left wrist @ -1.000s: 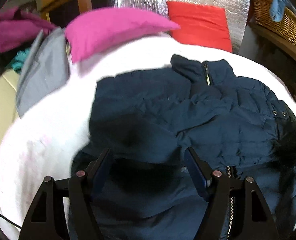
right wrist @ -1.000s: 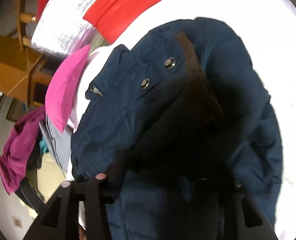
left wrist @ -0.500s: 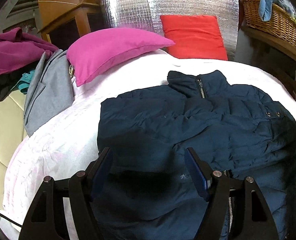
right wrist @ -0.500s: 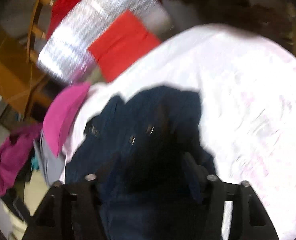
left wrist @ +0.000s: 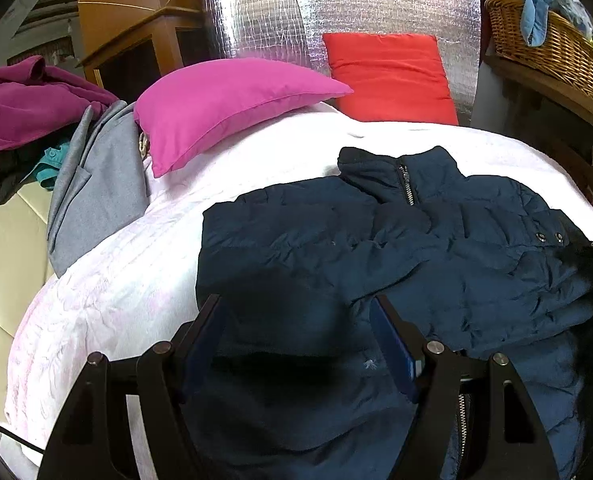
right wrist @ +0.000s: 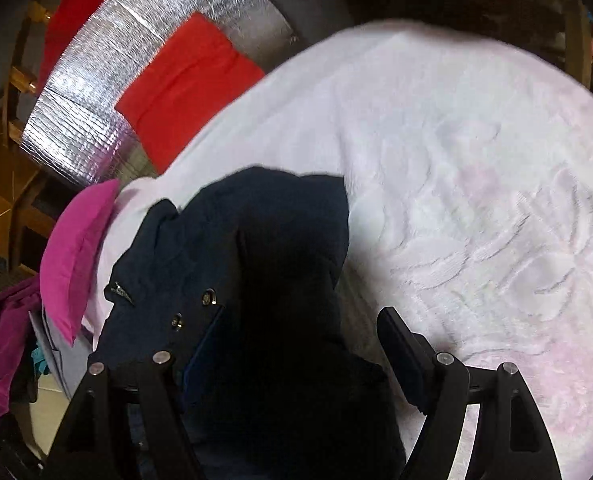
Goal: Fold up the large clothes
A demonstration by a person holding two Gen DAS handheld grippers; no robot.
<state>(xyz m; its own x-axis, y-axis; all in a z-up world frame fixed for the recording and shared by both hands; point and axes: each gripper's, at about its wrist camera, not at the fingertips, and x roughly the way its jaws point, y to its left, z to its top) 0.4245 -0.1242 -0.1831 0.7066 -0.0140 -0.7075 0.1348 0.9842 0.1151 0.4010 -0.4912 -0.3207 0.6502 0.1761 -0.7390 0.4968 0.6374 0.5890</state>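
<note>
Navy quilted puffer jacket lies flat on the white embossed bedspread, below a magenta pillow and red cushion. Left gripper and right gripper hover over the jacket, jaws apart, gripping nothing.

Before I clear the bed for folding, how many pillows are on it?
2. A pink pillow lies at the bed's head on the left, beside a grey garment. A red pillow leans on the silver panel behind the navy jacket. Others may be hidden.
</note>
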